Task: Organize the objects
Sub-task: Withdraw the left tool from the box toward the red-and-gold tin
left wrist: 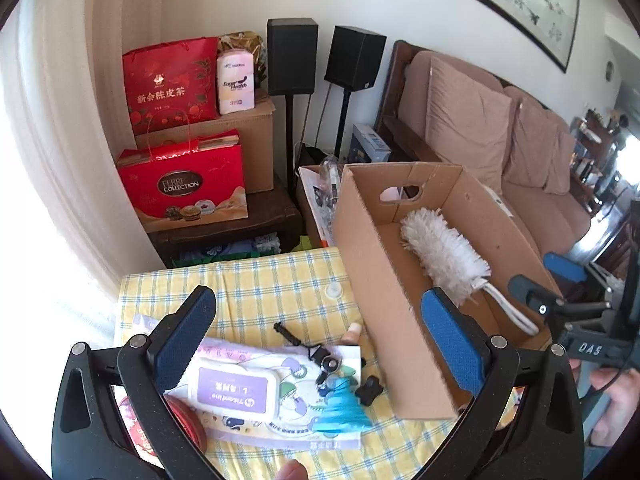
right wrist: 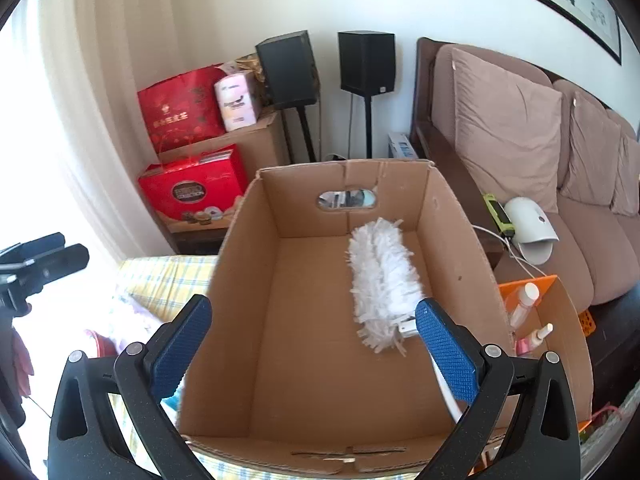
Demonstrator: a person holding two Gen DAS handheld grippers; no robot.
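An open cardboard box [left wrist: 376, 280] [right wrist: 240, 280] stands on the yellow checked cloth [left wrist: 260, 288]. A white fluffy duster [left wrist: 440, 256] [right wrist: 380, 280] lies inside it along the right wall. My left gripper [left wrist: 320, 320] is open and empty above a wet-wipes pack [left wrist: 236, 394], a blue folded funnel-like item [left wrist: 344, 408], a black strap [left wrist: 304, 344], a small black knob [left wrist: 370, 390] and a red round lid [left wrist: 184, 420]. My right gripper [right wrist: 312, 332] is open and empty, held over the box's near end; it also shows in the left wrist view [left wrist: 560, 280].
Red gift boxes [left wrist: 184, 184] and brown cartons are stacked at the back left. Two black speakers [left wrist: 292, 56] stand on poles. A pink sofa [left wrist: 500, 140] runs along the right. A second carton with bottles [right wrist: 528, 300] sits right of the box.
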